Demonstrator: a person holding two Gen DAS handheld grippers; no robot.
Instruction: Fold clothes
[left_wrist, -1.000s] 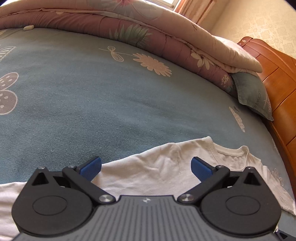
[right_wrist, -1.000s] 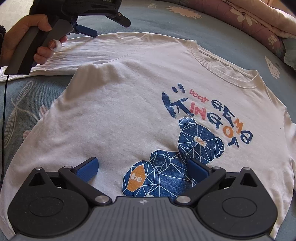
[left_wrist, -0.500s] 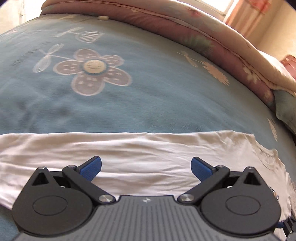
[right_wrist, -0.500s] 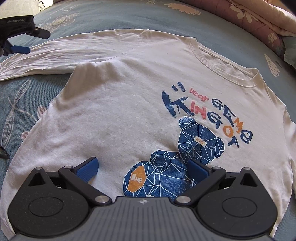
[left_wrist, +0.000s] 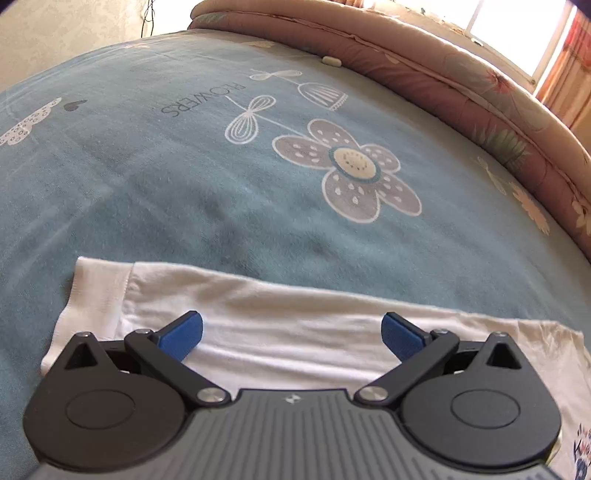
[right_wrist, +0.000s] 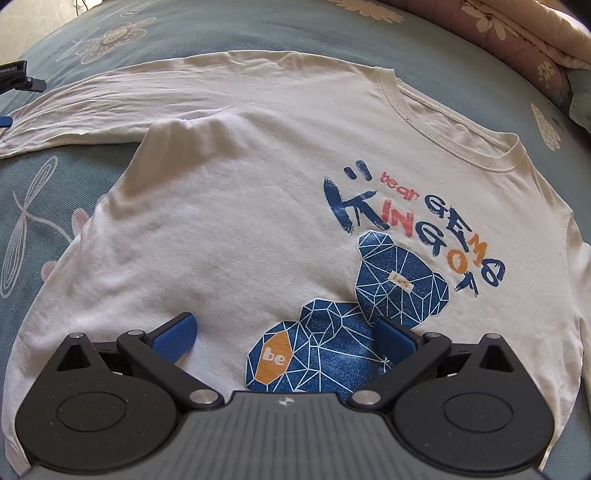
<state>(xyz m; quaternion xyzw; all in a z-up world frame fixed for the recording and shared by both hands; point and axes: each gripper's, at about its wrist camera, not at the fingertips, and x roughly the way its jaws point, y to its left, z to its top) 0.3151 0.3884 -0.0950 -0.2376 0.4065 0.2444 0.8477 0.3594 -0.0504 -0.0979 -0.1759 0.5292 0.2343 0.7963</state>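
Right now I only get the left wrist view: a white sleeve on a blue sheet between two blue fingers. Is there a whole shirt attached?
Observer: Yes. The right wrist view shows the whole shirt lying flat, front up, with that sleeve stretched straight out to the side.
Visitor: And where is the other gripper?
Observer: The right gripper is over the shirt's front, at a blue bear print. Its jaws are open and hold nothing.
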